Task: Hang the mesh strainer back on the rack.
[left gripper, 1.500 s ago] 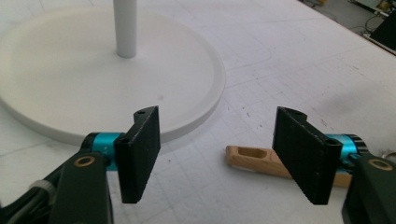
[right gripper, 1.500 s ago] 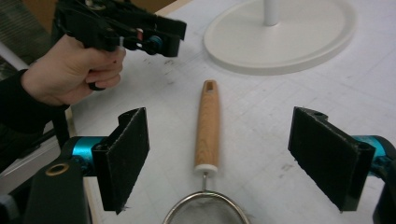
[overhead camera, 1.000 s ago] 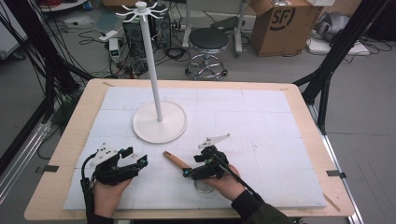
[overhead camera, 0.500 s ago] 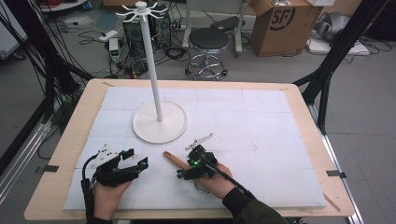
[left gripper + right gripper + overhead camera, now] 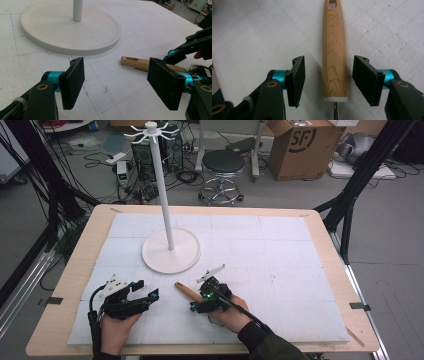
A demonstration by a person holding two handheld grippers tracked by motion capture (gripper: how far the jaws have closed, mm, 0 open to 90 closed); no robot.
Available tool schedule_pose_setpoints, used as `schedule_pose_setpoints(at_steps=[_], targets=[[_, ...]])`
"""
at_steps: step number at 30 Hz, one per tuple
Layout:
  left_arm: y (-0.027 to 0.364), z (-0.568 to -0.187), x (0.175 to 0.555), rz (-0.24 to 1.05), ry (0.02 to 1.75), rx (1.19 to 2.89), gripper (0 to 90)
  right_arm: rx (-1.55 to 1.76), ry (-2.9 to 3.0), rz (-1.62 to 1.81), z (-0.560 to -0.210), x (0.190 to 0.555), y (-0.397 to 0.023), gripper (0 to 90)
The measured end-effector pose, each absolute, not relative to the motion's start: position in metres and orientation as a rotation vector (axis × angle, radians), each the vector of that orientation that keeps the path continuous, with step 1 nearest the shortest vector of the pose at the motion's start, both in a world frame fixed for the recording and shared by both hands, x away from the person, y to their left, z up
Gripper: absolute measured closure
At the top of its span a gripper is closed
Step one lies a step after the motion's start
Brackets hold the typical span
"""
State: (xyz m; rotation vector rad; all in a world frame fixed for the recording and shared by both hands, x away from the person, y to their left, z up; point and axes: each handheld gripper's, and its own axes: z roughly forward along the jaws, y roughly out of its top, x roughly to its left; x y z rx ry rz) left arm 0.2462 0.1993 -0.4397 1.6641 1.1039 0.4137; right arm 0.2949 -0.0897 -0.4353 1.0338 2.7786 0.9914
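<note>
I have my right gripper (image 5: pixel 325 82) closing around the wooden handle (image 5: pixel 335 50) lying flat on the table mat (image 5: pixel 280 255), pads not yet touching, left gripper (image 5: pixel 117 82) open and empty; it looks light, stiff and smooth, so I'd pinch mid-handle.

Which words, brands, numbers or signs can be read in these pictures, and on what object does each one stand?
"SF": printed in black on the side of the cardboard box on the floor behind the table, in the high view.
"KITCHEN TOOL", as far as it can be read: faint letters along the wooden handle, in the right gripper view; the last letters are unsure.
No other readable text.
</note>
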Motion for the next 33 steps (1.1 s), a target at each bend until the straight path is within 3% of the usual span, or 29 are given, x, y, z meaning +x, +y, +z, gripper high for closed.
schedule_pose_setpoints(at_steps=[7,13,19,27,33], targets=[[0.198,-0.442,0.248,0.4,1.108,1.675,30.7,0.997,2.788,0.98,-0.435,0.293,-0.088,43.4],[0.198,-0.442,0.249,0.393,1.106,1.672,30.7,0.913,2.753,0.868,-0.435,0.287,-0.08,50.6],[0.198,-0.443,0.249,0.378,1.11,1.665,30.7,0.86,2.804,0.758,-0.431,0.292,-0.072,52.0],[0.197,-0.443,0.249,0.378,1.114,1.67,30.7,0.827,2.867,0.69,-0.427,0.302,-0.071,64.7],[0.195,-0.443,0.249,0.379,1.108,1.672,30.8,0.744,2.954,0.463,-0.42,0.312,-0.053,66.1]])
